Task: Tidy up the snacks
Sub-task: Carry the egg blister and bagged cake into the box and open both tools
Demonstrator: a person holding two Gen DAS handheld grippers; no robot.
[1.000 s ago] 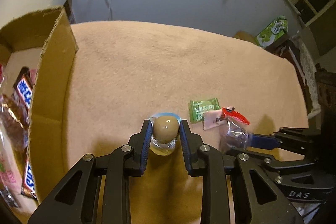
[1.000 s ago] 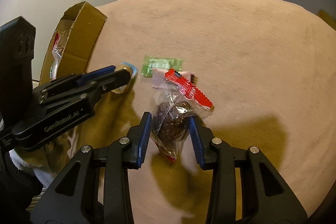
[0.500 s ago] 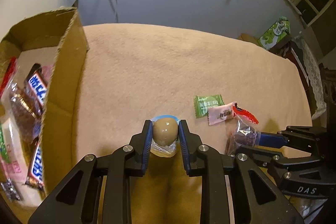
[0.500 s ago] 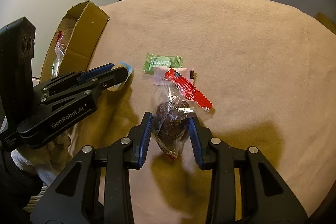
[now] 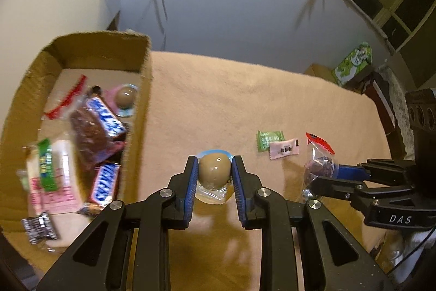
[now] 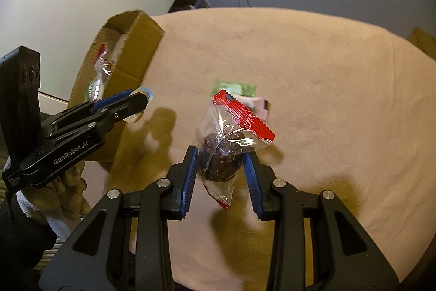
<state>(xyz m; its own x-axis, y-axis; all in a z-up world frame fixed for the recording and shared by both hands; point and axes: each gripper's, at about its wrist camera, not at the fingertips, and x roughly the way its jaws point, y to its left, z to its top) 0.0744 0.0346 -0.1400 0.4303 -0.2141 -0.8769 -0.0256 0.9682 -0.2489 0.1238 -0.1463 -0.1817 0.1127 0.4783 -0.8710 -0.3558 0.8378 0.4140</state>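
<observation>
Nearest in the left wrist view, the left claw (image 5: 214,173) is clenched on a brown egg-shaped snack (image 5: 213,171) sealed in clear film with a pale blue edge; the pads are pressed against both of its sides, and it is carried clear of the tabletop (image 5: 218,100). In the right wrist view, the right claw (image 6: 221,158) is clenched on a clear bag with a red crimped top (image 6: 231,127), a dark round cake being pinched through the film while the bag's tail hangs free below the pads.

Just beyond the held bag, two small sweets are left on the beige cloth: a green wrapper (image 5: 269,139) and a pink wrapper (image 5: 283,151), lying touching or slightly overlapped.

Further off to the left, the open cardboard box (image 5: 145,89) is seen, already stocked with chocolate bars, a second egg-shaped snack and other packets. A green carton (image 5: 354,63) stands apart at the far right, beyond the tabletop's edge.

The step in hand is judged to be the carrying of both gripped snacks toward the box. The next move would call for each claw to be brought over the box's near wall, high enough that the hanging bag tail is not caught on the cardboard, and for the pads to be released only once each snack is above the box floor. The two wrapped sweets would remain to be collected.
</observation>
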